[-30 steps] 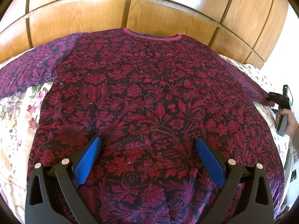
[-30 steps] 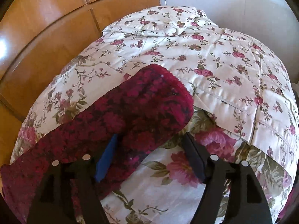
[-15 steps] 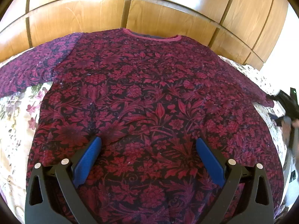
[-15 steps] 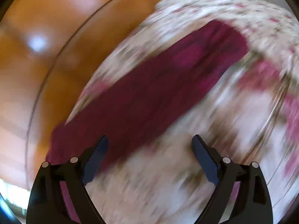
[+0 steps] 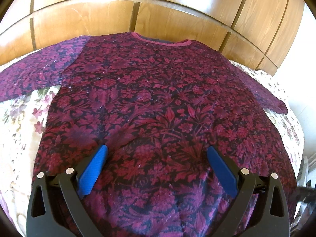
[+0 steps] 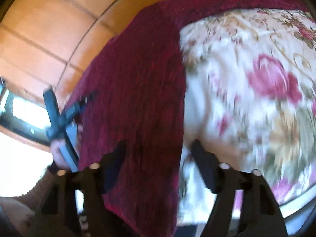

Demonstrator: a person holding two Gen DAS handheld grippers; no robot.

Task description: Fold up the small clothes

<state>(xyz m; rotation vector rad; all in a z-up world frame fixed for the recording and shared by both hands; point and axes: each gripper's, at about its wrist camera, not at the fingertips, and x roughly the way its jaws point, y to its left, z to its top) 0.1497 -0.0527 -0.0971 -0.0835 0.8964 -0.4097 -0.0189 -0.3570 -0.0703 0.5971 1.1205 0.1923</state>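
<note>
Left tongs (image 5: 157,148) hang with the blue pads (image 5: 94,167) wide apart and nothing between them, over the lower middle of the red flowered sweater (image 5: 158,98). I judge they wait there so that this hand is ready for the fold. The sweater lies spread flat on the floral bedspread (image 5: 23,128), its neckline (image 5: 161,39) toward the wooden panels (image 5: 177,9) and its right sleeve (image 5: 264,96) stretched out to the side. I think it is laid this way so that a clean fold can start.

The right tongs (image 6: 158,144) have just been closing. Their view is blurred, but the jaws stand apart. The sweater's right side edge lies between them, and one finger is over bare bedspread, so the cloth is not pinched. I judge this edge is taken to bring the side over the middle.
</note>
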